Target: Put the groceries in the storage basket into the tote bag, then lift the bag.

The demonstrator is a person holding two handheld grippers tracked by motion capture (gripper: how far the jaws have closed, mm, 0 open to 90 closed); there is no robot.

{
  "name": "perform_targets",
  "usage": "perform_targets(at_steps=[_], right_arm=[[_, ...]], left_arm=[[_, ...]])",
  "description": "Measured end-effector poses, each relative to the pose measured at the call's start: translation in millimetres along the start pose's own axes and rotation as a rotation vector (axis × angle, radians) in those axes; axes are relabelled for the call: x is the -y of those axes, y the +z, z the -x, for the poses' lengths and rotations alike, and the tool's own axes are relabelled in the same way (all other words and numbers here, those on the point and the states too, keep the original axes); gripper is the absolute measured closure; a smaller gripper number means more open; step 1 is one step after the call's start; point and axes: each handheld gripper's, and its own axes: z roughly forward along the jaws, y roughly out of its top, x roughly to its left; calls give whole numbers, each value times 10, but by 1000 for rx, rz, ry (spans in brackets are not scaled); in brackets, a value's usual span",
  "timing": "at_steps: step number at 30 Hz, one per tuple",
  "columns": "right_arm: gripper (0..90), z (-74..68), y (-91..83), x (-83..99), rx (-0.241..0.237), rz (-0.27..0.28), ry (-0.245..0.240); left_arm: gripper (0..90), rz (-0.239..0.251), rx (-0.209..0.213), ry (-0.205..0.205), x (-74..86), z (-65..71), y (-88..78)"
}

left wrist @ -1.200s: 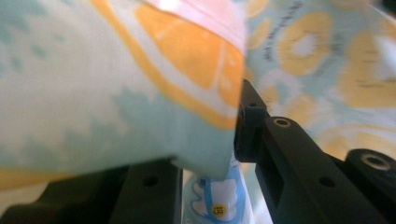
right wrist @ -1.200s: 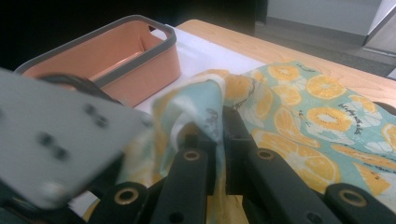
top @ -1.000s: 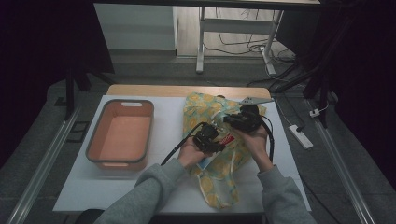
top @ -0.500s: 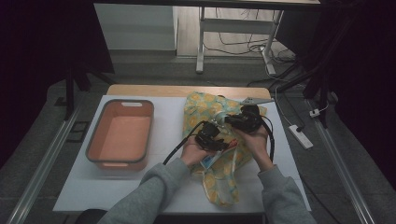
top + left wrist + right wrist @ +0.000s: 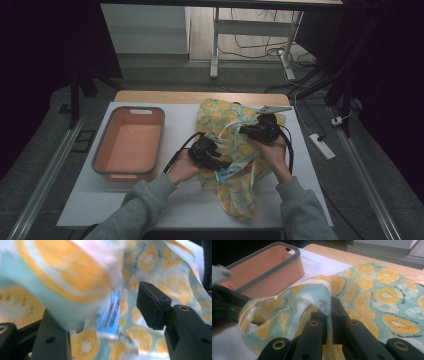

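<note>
A teal cloth printed with orange citrus slices lies across the right half of the white table. My right gripper is shut on a raised fold of that cloth, and both black jaws meet on the fabric. My left gripper sits just left of it, and its jaws have just been opening. In the left gripper view the cloth hangs blurred over the left jaw, a blue label dangles in the gap, and the right pad stands clear of the fabric.
An orange tub with a grey rim stands on the left of the table, seen close in the right gripper view. A wooden strip runs along the far edge. A power strip lies on the floor at right.
The left gripper's jaws have parted and it has shifted slightly left, away from the right gripper. The cloth has slipped loose from its pads. The right gripper has kept still on its fold.
</note>
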Motion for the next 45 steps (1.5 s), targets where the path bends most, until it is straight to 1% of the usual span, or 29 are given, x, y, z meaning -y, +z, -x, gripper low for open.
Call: perform_targets(at_steps=[1, 4, 8, 13, 15, 17, 20, 23, 26, 30, 35, 40, 43, 45], right_arm=[[883, -3, -3, 7, 0, -5, 2], [883, -12, -20, 27, -2, -11, -1], [883, -28, -63, 54, 0, -13, -11], [883, -47, -130, 99, 7, -17, -18], [883, -55, -154, 119, 7, -18, -23], [883, -60, -175, 135, 8, -22, -23], [883, -63, -198, 153, 7, -20, -25], [883, -66, -198, 177, 5, -24, -28], [882, -76, -192, 193, 6, -32, -34], [882, -85, -192, 208, 4, -31, -37], [882, -80, -206, 240, 10, -37, -28], [881, -84, -226, 256, 14, -38, -29], [881, -72, -234, 258, 14, -35, -26], [881, -65, -237, 260, 17, -40, -28]], left_arm=[[412, 0, -5, 6, 24, -3, -44], [399, 21, -17, -4, 96, -37, -168], [393, 27, -40, -12, 181, -130, -305], [391, 35, -63, -43, 297, -274, -499], [391, 48, -78, -59, 344, -331, -579], [391, 53, -84, -72, 385, -387, -648], [390, 58, -88, -95, 435, -466, -726], [389, 58, -95, -109, 469, -513, -754], [386, 53, -100, -107, 468, -508, -730], [374, 34, -88, -84, 424, -436, -645], [341, -6, -66, -53, 361, -305, -452], [341, -44, -46, -17, 287, -191, -251], [340, -69, -36, -15, 247, -161, -100], [338, -72, -51, -15, 215, -153, -17]])
